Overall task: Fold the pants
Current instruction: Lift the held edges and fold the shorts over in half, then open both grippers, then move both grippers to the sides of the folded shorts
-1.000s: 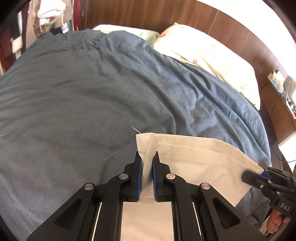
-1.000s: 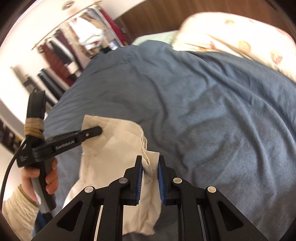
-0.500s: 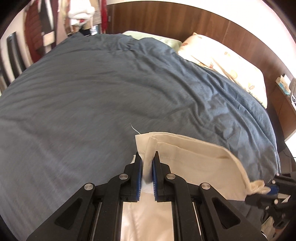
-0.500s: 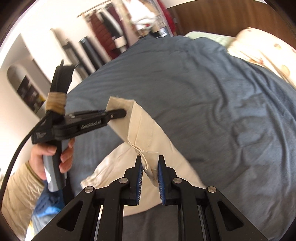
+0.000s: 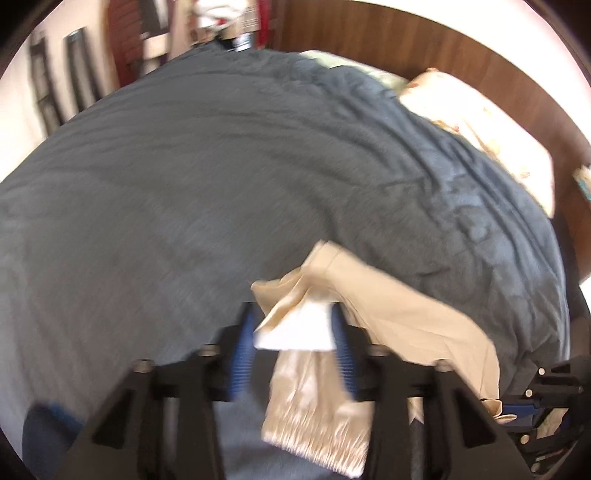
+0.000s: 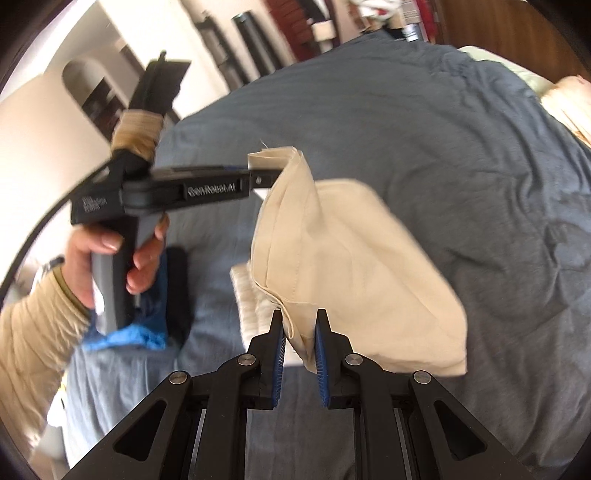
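The cream pants point(image 6: 351, 266) hang above the blue bedspread, folded over. In the left wrist view my left gripper point(image 5: 293, 328) has its jaws spread wide, with a bunched corner of the pants point(image 5: 399, 321) lying loose between them. In the right wrist view my right gripper point(image 6: 299, 325) has its jaws a little apart with a fold of the pants edge between them; the grip looks loose. The left gripper point(image 6: 258, 181) also shows there, at the pants' upper corner. The view is blurred.
The blue bedspread point(image 5: 221, 166) covers the whole bed. Patterned pillows point(image 5: 480, 122) lie against the wooden headboard point(image 5: 388, 44) at the far right. A clothes rack point(image 6: 332, 22) stands beyond the bed. A blue cloth point(image 6: 125, 339) lies at the near left.
The left jaws have opened wide from a tight grip on the pants. The right jaws have spread a little. Both grippers have risen and swung, and the pants now hang folded.
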`<state>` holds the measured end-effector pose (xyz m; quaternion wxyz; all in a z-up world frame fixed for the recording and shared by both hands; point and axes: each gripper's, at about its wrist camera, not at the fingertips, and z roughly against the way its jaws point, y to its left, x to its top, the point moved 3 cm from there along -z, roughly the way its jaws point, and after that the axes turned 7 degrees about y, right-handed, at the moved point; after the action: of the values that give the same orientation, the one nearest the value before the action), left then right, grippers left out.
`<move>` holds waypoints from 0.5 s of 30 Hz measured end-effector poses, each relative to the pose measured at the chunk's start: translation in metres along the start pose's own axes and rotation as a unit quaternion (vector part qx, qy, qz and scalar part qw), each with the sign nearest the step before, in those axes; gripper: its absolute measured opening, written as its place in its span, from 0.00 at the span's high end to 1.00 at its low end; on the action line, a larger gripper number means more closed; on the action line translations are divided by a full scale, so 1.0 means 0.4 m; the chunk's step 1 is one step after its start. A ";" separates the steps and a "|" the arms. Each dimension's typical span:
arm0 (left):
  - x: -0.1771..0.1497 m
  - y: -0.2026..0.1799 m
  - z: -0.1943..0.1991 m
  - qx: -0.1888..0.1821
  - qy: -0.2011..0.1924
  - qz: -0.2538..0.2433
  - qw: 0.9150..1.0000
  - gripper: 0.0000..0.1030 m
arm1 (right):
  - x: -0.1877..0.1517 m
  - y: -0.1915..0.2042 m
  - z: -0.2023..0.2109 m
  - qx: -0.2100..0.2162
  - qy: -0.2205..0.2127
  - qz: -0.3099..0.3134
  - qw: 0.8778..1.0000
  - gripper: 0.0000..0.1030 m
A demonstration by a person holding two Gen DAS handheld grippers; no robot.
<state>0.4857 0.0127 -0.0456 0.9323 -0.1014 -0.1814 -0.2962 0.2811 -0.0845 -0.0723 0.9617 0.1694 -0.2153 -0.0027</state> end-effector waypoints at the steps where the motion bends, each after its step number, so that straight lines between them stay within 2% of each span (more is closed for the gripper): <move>1: -0.017 0.007 0.012 0.010 0.000 0.011 1.000 0.54 | -0.005 0.004 -0.006 0.001 0.006 0.004 1.000 0.84; 5: -0.078 0.032 0.063 0.056 -0.003 0.064 0.996 0.45 | -0.038 0.015 -0.025 0.006 0.028 0.024 0.999 0.84; 9: -0.131 0.019 0.077 0.042 0.003 0.113 0.993 0.45 | -0.070 0.025 -0.052 0.007 0.046 0.043 0.998 0.84; 15: -0.189 0.028 0.002 0.034 0.028 0.182 0.982 0.46 | -0.111 0.033 -0.083 -0.001 0.063 0.077 0.995 0.84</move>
<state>0.4346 0.0608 -0.0757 0.9782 -0.0930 -0.1438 -0.1178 0.2535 -0.0580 -0.1145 0.9709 0.1508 -0.1668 0.0819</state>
